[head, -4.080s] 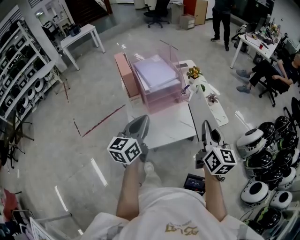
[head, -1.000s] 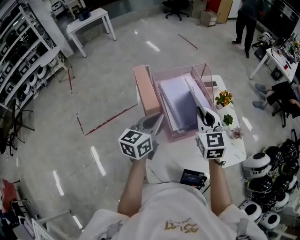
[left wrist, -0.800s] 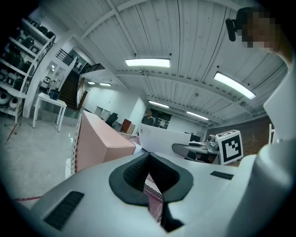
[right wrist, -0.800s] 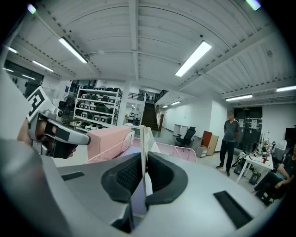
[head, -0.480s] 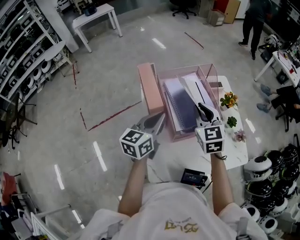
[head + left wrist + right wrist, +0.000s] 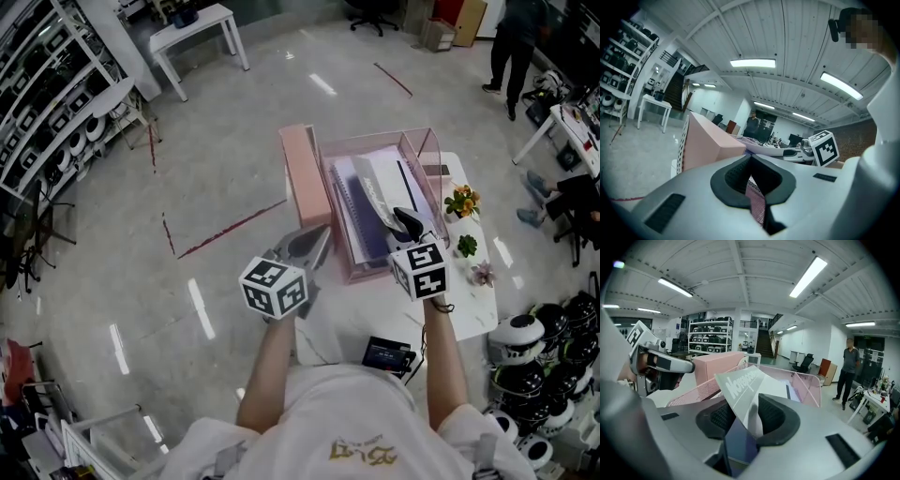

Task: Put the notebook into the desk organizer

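Change: over the last second the notebook has been sinking from a steep tilt above the organizer to lying almost flat in its tray. The right gripper has been going from clamped to loosening.
Meaning: the placing is looking nearly done. What is remaining, by my reading, is letting the near end drop and drawing the gripper back.
Right gripper: its jaws are opening. In the right gripper view the pale cover is standing between the pads, leaning on one and clear of the other, so it is no longer being squeezed.
Left gripper: in the head view it is sitting at the organizer's near left corner. In its own view the pads are closing on a strip of pink mesh, so it is gripping the organizer's wall, probably steadying it.
Notebook place: it is lying inside the pink tray on top of another spiral book, with its near end riding a little high at the right gripper.
Pointing: its far end is heading away from the person, toward the tray's back wall.
Long axis: it is running near to far, roughly along the tray's long sides, sloping gently down to the far end.
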